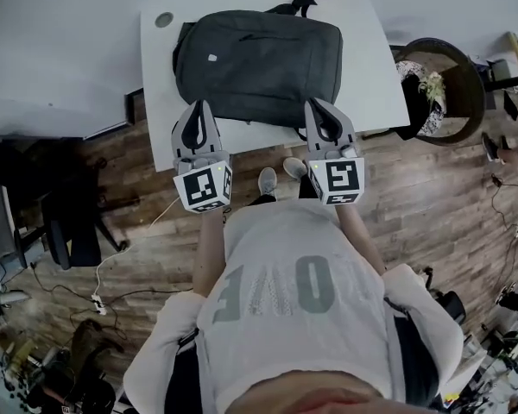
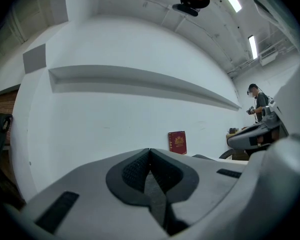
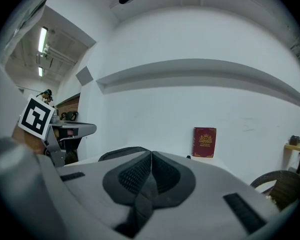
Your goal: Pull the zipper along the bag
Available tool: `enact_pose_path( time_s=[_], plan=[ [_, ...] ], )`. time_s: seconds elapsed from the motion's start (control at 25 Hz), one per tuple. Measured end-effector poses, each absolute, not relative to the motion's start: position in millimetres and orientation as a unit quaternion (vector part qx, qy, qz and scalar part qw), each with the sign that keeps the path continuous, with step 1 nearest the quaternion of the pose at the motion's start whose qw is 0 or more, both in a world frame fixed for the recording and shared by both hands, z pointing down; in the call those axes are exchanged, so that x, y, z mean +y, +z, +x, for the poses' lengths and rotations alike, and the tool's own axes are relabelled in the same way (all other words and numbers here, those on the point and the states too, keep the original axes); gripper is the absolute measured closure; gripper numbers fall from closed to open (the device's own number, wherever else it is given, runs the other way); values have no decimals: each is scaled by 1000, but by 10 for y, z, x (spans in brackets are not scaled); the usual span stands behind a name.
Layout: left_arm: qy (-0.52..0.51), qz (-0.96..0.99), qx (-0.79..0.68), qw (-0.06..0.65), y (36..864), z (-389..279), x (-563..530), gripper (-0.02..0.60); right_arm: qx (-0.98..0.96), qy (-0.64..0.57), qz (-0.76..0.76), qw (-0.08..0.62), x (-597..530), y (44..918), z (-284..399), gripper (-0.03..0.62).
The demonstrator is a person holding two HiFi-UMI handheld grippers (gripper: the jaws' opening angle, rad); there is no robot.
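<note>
A dark grey backpack point(image 1: 259, 63) lies flat on the white table point(image 1: 371, 76) in the head view. Its near edge faces me. My left gripper point(image 1: 198, 104) is shut with nothing between its jaws, its tip just over the bag's near left edge. My right gripper point(image 1: 318, 103) is also shut and empty, its tip at the bag's near right edge. In the left gripper view the jaws point(image 2: 150, 151) meet above the table top, with only a dark sliver of the bag point(image 2: 202, 157) showing behind them. In the right gripper view the closed gripper point(image 3: 151, 155) stands before the bag's top point(image 3: 121, 153). No zipper pull shows.
A red book point(image 3: 204, 142) stands at the table's far end against the white wall. A round grommet point(image 1: 163, 20) sits in the table's far left corner. A round wicker chair point(image 1: 445, 84) stands to the right of the table. A dark office chair point(image 1: 73, 222) and cables lie on the wooden floor at left.
</note>
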State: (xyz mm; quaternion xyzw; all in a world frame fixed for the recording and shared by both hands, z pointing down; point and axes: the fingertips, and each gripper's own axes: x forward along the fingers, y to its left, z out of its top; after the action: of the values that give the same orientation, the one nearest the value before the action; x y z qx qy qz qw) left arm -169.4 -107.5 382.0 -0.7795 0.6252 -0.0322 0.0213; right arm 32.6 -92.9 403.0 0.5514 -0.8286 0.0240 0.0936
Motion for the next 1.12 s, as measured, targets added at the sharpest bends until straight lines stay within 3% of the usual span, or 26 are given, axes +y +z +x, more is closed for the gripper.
enact_pose_path(
  time_s=[0.56,0.64,0.68,0.72,0.76,0.84,1.12],
  plan=[
    [-32,-760,649,20,3821,-1598,-1301,555,-851,42,518,70,-1239,4040,398,555],
    [-30,-764,644,24,3812,-1582,-1314,552,-854,54,514,67,-1269,4074,392,370],
    [-30,-766,642,25,3810,-1577,-1322,504,-853,59,515,63,-1283,4084,398,333],
    [-32,-768,640,24,3815,-1575,-1337,366,-851,63,518,59,-1297,4090,411,301],
    [-33,-768,639,22,3825,-1581,-1356,285,-848,65,523,57,-1312,4095,428,258],
    [-27,-770,638,7,3867,-1618,-1395,213,-844,63,530,62,-1340,4121,463,216],
    [-52,-759,648,-17,4128,-1945,-1440,179,-848,84,514,102,-1285,4360,582,200]
  ],
)
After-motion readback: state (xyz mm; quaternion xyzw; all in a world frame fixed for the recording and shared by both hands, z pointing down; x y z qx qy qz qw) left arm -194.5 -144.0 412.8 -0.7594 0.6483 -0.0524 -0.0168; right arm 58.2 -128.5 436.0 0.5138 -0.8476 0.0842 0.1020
